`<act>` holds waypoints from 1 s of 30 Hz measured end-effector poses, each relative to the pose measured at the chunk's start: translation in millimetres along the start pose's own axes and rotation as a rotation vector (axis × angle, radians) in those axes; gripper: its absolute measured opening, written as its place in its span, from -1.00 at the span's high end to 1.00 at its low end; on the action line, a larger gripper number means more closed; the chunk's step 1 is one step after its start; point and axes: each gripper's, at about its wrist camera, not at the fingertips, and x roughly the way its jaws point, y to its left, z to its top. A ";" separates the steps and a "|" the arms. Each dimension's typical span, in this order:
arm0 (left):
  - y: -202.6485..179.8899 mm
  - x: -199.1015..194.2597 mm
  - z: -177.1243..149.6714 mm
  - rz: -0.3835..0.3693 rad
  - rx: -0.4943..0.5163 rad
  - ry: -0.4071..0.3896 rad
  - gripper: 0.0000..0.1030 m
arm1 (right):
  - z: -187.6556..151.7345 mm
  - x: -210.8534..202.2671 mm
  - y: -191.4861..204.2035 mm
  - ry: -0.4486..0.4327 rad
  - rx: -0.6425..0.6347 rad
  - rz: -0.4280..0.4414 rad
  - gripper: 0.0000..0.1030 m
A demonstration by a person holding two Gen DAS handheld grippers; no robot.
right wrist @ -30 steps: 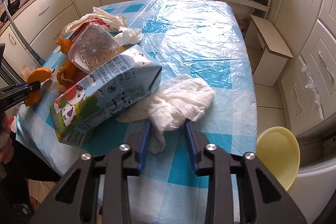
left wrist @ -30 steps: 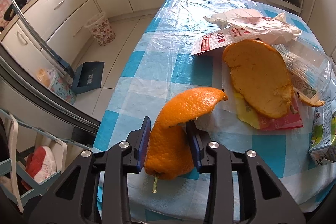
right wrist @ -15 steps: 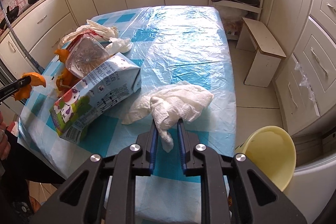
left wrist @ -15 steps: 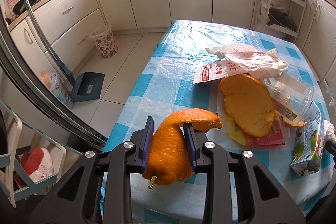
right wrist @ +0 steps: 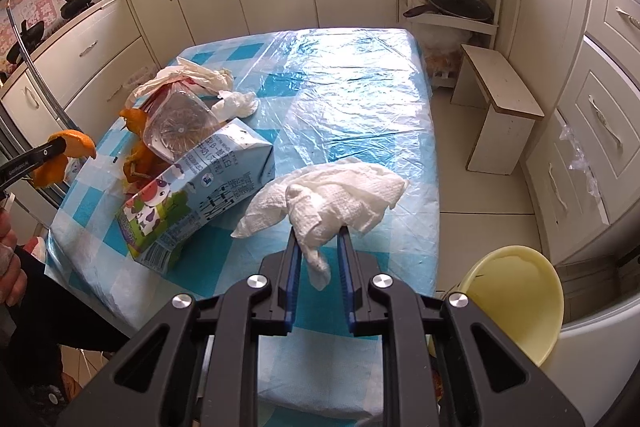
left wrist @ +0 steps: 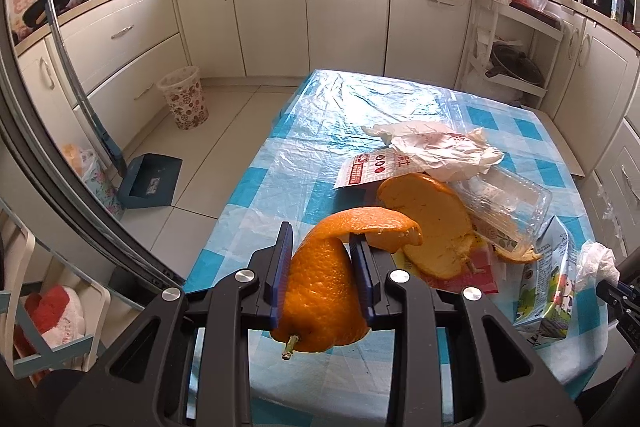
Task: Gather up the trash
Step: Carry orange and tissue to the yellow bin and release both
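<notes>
1. The left gripper [left wrist: 322, 267] is closed on a curled orange peel [left wrist: 328, 291], which hangs between the two blue pads, lifted clear of the surface [left wrist: 320, 131] at its near left corner.
2. The right gripper [right wrist: 318, 259] is closed, not fully, around a twisted end of a white paper towel [right wrist: 332, 195]. The rest of the towel spreads toward the far side, and I cannot tell if it touches the surface or not.
3. The task looks to be at an early stage: two pieces are in the grippers, but none is in a bin yet, as far as I can see.
4. On the surface there are a milk carton [right wrist: 200, 195], a clear plastic container [right wrist: 180, 127], a second large orange peel [left wrist: 432, 223], a crumpled white bag [left wrist: 436, 147], a red printed wrapper [left wrist: 372, 167] and a small white tissue [right wrist: 236, 103].
5. Only the left wrist view shows a patterned wastebasket [left wrist: 184, 103] on the floor, far to the left, and a blue dustpan [left wrist: 150, 181] near it. I judge the basket is the likely place for the trash.
6. Only the right wrist view shows a yellow bowl [right wrist: 516, 295] at the near right, beside the surface, and a small white stool [right wrist: 500, 107] on the right.
</notes>
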 end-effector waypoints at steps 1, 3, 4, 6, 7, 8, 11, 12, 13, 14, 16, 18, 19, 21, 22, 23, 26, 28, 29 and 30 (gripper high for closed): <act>-3.3 -2.4 0.2 -0.009 0.007 -0.006 0.47 | -0.1 -1.4 -0.6 -0.003 -0.001 0.002 0.64; -9.9 -6.2 0.3 -0.021 0.020 -0.015 0.47 | -0.3 -5.3 -2.5 -0.012 0.003 0.005 0.64; -13.1 -7.5 0.0 -0.029 0.026 -0.019 0.47 | -0.3 -7.7 -4.1 -0.018 0.006 0.007 0.64; -20.2 -11.9 0.3 -0.056 0.036 -0.026 0.47 | 0.3 -14.2 -9.5 -0.033 0.018 0.008 0.64; -24.1 -14.9 1.3 -0.082 0.037 -0.026 0.47 | 1.0 -17.5 -12.6 -0.041 0.027 0.008 0.64; -27.6 -17.8 2.1 -0.104 0.040 -0.026 0.47 | 1.7 -20.8 -16.4 -0.048 0.037 0.007 0.64; -45.8 -34.5 7.1 -0.190 0.053 -0.035 0.47 | 3.2 -32.8 -33.7 -0.062 0.069 -0.011 0.64; -54.5 -42.3 9.8 -0.230 0.059 -0.037 0.47 | 3.2 -35.5 -39.6 -0.061 0.074 -0.020 0.64; -64.0 -49.6 11.5 -0.260 0.068 -0.042 0.47 | 3.2 -38.3 -46.1 -0.057 0.074 -0.034 0.64; -74.1 -55.4 11.9 -0.286 0.079 -0.044 0.47 | 2.7 -39.4 -51.9 -0.048 0.069 -0.049 0.64; -103.3 -67.6 13.6 -0.364 0.109 -0.041 0.47 | 1.8 -38.9 -68.0 -0.012 0.054 -0.089 0.64; -134.4 -73.9 12.6 -0.438 0.133 -0.021 0.47 | 0.2 -34.3 -85.3 0.038 0.047 -0.124 0.64; -150.3 -74.9 11.2 -0.472 0.144 -0.005 0.47 | -1.0 -30.7 -95.7 0.071 0.048 -0.134 0.64; -184.0 -74.1 6.0 -0.528 0.170 0.034 0.47 | -4.9 -21.7 -115.9 0.132 0.056 -0.154 0.64; -200.6 -73.0 2.3 -0.552 0.182 0.055 0.47 | -7.3 -15.3 -126.1 0.172 0.056 -0.169 0.64; -213.8 -71.6 -3.2 -0.571 0.190 0.075 0.47 | -10.1 -8.9 -134.6 0.203 0.053 -0.188 0.64; -259.8 -61.7 -17.1 -0.617 0.218 0.144 0.47 | -20.8 13.1 -165.9 0.312 0.083 -0.211 0.64; -287.5 -51.4 -27.1 -0.636 0.223 0.201 0.47 | -28.8 28.3 -187.3 0.376 0.115 -0.210 0.64; -296.7 -43.4 -30.8 -0.644 0.220 0.226 0.47 | -32.7 37.4 -197.8 0.416 0.128 -0.205 0.64; -307.0 -37.7 -34.7 -0.650 0.218 0.252 0.47 | -36.2 44.5 -204.9 0.446 0.141 -0.191 0.63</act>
